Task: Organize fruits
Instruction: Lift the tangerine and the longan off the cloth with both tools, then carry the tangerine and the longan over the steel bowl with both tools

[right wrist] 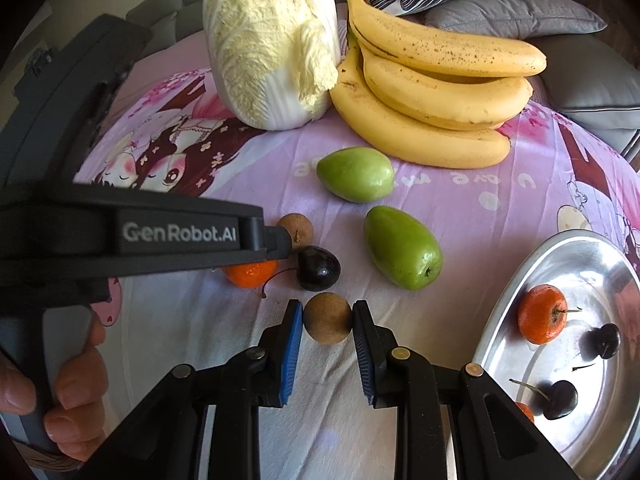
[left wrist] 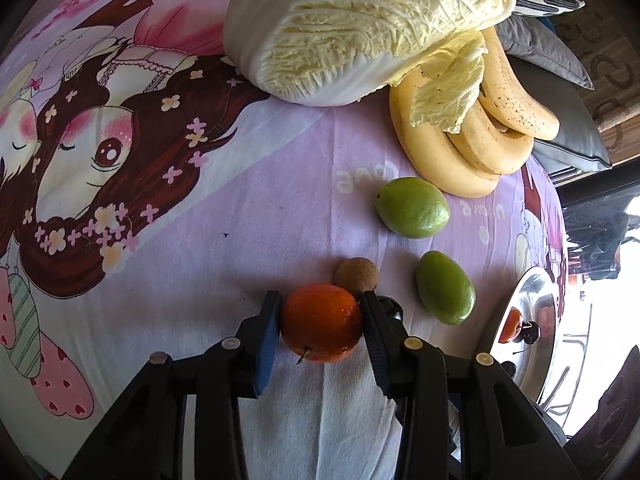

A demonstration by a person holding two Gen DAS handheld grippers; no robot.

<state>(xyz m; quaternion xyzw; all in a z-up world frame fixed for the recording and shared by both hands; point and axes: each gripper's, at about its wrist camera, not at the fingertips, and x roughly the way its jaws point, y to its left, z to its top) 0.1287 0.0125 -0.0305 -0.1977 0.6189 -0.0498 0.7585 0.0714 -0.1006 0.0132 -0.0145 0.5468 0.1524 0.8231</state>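
Observation:
My left gripper (left wrist: 322,320) is shut on a small orange (left wrist: 321,323), which also shows in the right wrist view (right wrist: 249,273) under the left gripper's finger. My right gripper (right wrist: 327,318) is shut on a brown longan (right wrist: 328,319). A second longan (left wrist: 356,275) lies just beyond the orange and shows in the right wrist view (right wrist: 297,230). A dark cherry (right wrist: 318,268) lies beside it. Two green fruits (right wrist: 355,174) (right wrist: 402,253) lie on the cloth. A steel tray (right wrist: 612,264) at the right holds an orange (right wrist: 542,319) and cherries (right wrist: 560,399).
A bunch of bananas (right wrist: 432,92) and a napa cabbage (right wrist: 272,40) lie at the back on the pink cartoon cloth (right wrist: 480,208). Grey cushions (right wrist: 516,14) sit behind them. The tray's rim (left wrist: 520,300) shows at the left wrist view's right edge.

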